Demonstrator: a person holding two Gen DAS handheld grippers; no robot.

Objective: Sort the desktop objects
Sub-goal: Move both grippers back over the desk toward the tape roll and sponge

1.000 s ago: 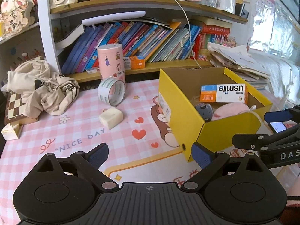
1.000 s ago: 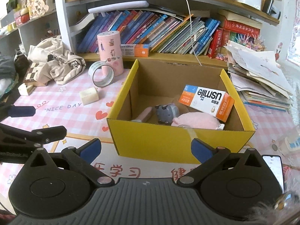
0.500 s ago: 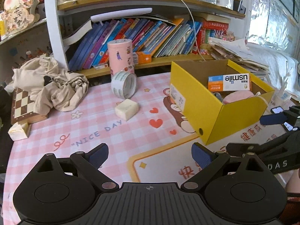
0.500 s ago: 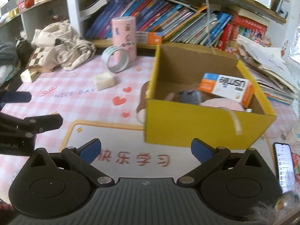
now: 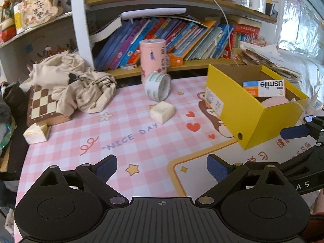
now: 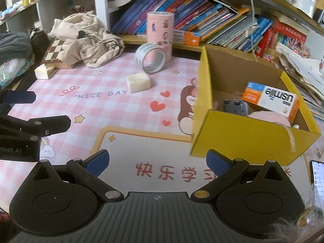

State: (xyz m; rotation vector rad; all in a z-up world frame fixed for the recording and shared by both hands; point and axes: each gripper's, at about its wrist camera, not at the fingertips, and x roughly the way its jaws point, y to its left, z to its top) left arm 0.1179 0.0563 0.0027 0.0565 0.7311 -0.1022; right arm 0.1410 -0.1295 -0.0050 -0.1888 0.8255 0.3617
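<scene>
The yellow box (image 6: 243, 133) sits just past the right gripper (image 6: 158, 160), ahead of its right finger, and its near wall hides most of the things inside. Its orange carton (image 6: 271, 99) lies flat, long side running left to right, print upside down. Both the right and the left gripper (image 5: 162, 166) are spread wide and empty, with the tape roll (image 5: 158, 86) on its edge and the white block (image 5: 162, 111) far ahead of the left fingers.

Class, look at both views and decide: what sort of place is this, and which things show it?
Most likely a child's study desk at home. Rows of children's books fill the shelf behind, a pink checked desk mat printed "NICE DAY" covers the surface, and a folded chessboard lies under crumpled clothing.
</scene>
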